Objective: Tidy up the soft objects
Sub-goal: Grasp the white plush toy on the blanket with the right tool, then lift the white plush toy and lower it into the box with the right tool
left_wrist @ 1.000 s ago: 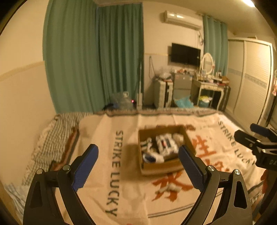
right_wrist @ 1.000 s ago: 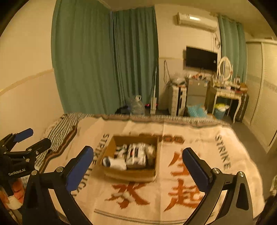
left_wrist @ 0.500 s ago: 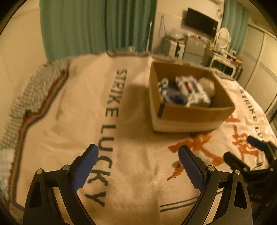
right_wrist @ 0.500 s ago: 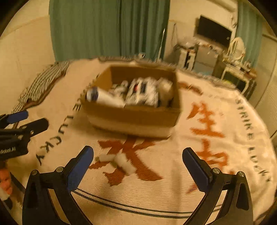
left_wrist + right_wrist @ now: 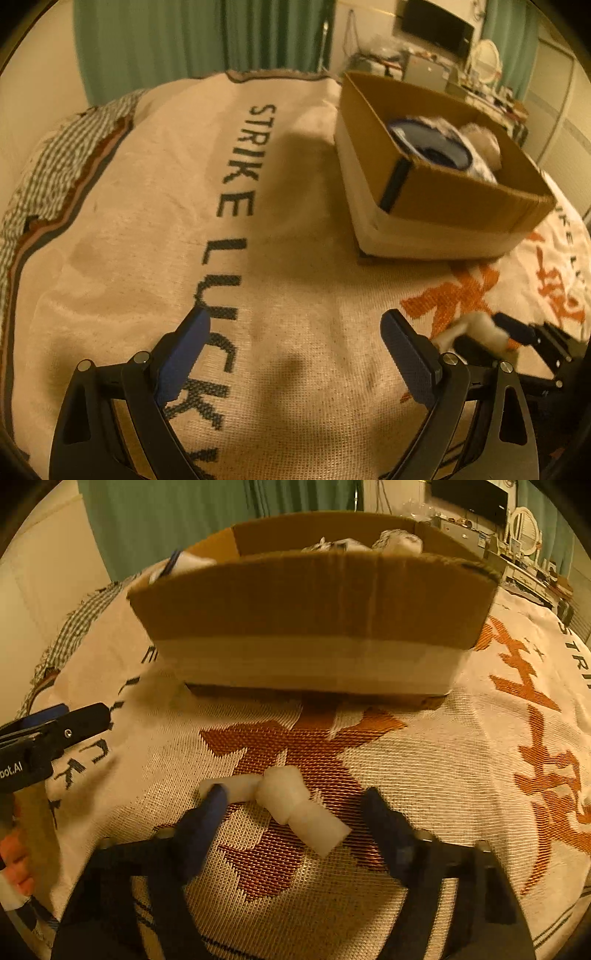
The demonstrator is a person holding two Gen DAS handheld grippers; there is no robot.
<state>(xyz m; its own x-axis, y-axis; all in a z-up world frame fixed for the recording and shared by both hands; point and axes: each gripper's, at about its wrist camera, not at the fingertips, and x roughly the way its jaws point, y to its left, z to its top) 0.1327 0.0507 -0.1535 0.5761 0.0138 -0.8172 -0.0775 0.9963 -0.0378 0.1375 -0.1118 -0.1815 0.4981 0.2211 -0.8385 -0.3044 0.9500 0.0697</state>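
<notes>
Right gripper (image 5: 295,812): jaws spread wide, low over the bed blanket (image 5: 443,775), nothing clamped. White rolled sock (image 5: 291,801) lies on the blanket between the two fingers; its left end is at or behind the left finger (image 5: 207,819), contact cannot be told through the blur. Its right end stops short of the right finger.

Cardboard box (image 5: 314,602) sits on the blanket at 12 o'clock from that sock, apart from it, holding several soft items (image 5: 399,541).

Left gripper (image 5: 295,350): jaws wide open, empty, over the black "LUCKY" lettering (image 5: 221,291). From this view the box (image 5: 436,192) lies at 1 o'clock, and the white sock (image 5: 476,328) at 3 o'clock, between the right gripper's fingers (image 5: 513,326).

Green curtains (image 5: 203,40) hang at 12 o'clock beyond the bed.
</notes>
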